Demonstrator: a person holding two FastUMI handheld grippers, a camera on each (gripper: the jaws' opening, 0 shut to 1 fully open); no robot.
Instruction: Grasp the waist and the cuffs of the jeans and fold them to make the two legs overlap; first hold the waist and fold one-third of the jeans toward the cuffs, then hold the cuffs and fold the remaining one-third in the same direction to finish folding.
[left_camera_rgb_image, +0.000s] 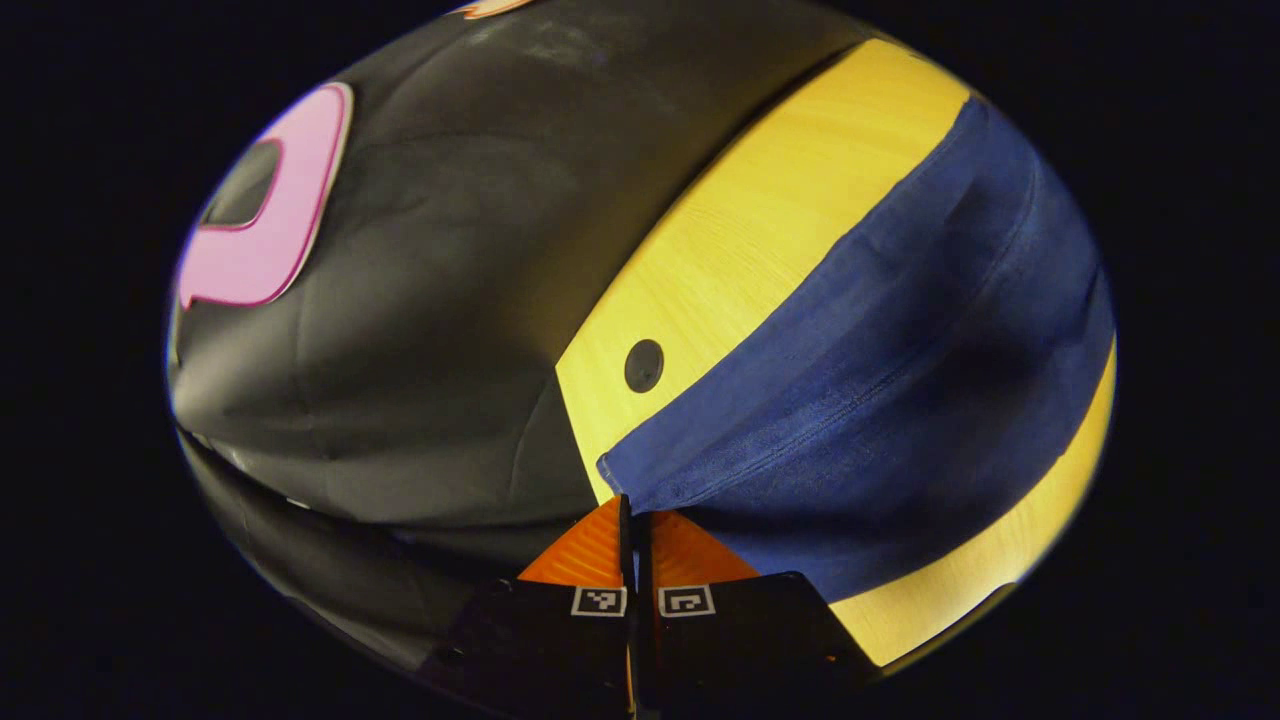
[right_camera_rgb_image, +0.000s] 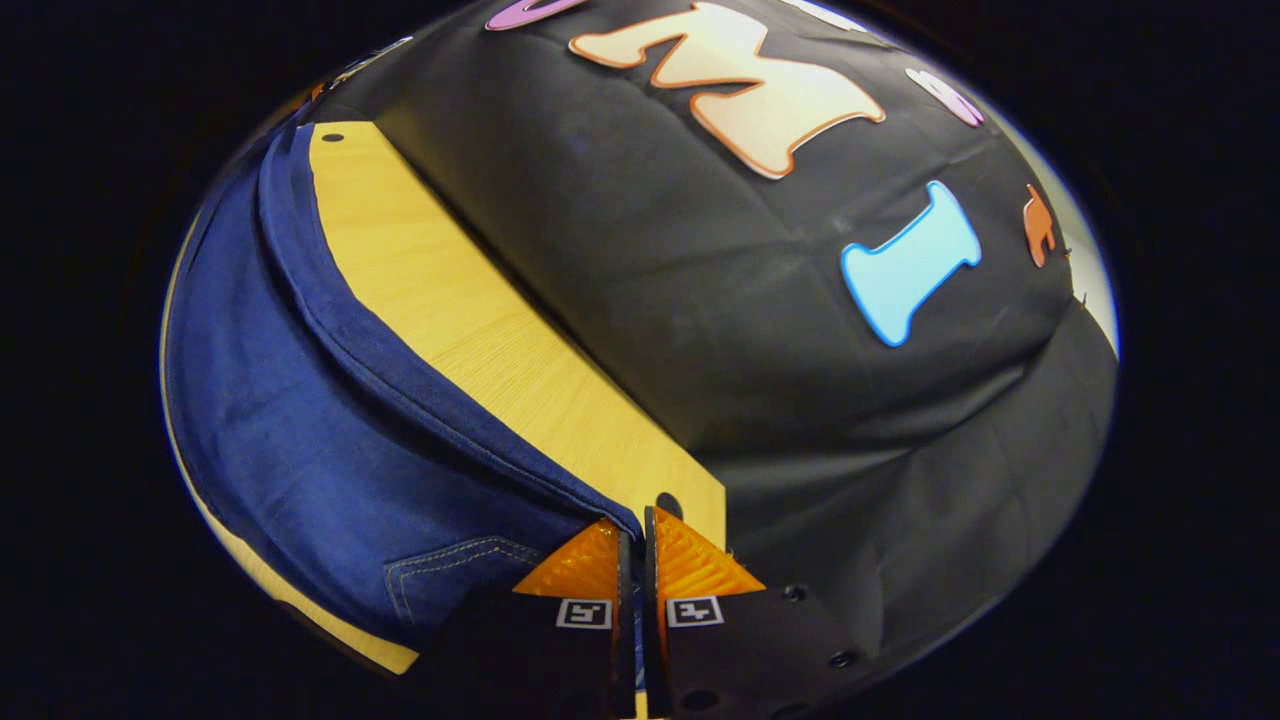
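Note:
Dark blue jeans (left_camera_rgb_image: 880, 370) lie stretched along a yellow wooden table (left_camera_rgb_image: 760, 220). In the left gripper view, my left gripper (left_camera_rgb_image: 633, 505) is shut on a corner of the jeans' end, and the cloth rises toward the fingers (left_camera_rgb_image: 590, 550). In the right gripper view, the jeans (right_camera_rgb_image: 300, 440) show a stitched pocket (right_camera_rgb_image: 450, 575) near the bottom. There my right gripper (right_camera_rgb_image: 633, 520) is shut on the upper fold's edge by the pocket end, close to the table (right_camera_rgb_image: 470, 330) corner.
The black cloth booth wall (left_camera_rgb_image: 430, 300) hangs just past the table's far edge (right_camera_rgb_image: 800, 330). Small dark holes (left_camera_rgb_image: 644, 365) sit near the table corners (right_camera_rgb_image: 332, 137). A narrow strip of bare wood (left_camera_rgb_image: 980, 570) runs on the near side of the jeans.

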